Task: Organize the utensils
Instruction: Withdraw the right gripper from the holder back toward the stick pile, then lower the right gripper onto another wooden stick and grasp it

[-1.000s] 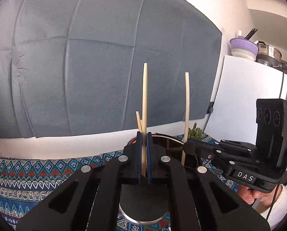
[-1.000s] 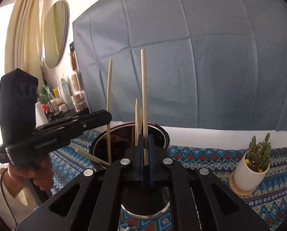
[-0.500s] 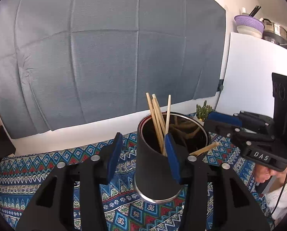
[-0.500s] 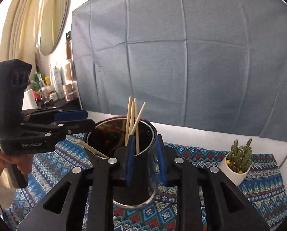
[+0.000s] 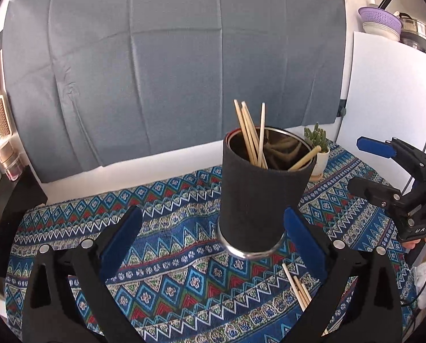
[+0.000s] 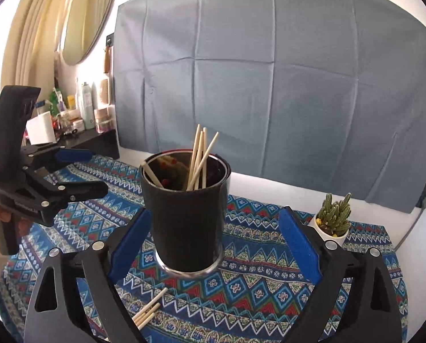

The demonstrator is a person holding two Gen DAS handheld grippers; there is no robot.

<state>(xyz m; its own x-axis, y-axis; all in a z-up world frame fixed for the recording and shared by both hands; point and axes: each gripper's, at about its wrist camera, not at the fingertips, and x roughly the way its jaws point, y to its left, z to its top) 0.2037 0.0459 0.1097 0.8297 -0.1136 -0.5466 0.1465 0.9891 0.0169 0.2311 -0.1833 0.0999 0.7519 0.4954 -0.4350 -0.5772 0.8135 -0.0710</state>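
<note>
Grey cloth (image 5: pixel 170 65) is hung behind a table covered by a patterned blue cloth (image 5: pixel 184 271). On it a black cup (image 5: pixel 263 197) is stood upright, with chopsticks (image 5: pixel 250 134) leaned inside it. Loose chopsticks (image 5: pixel 297 287) are seen lying on the cloth in front of the cup. The left gripper (image 5: pixel 213 243) is spread wide and holds nothing, as is the right gripper (image 6: pixel 213 243); the cup is framed between the fingers of each. A small cactus (image 6: pixel 334 217) is placed near the cup.
</note>
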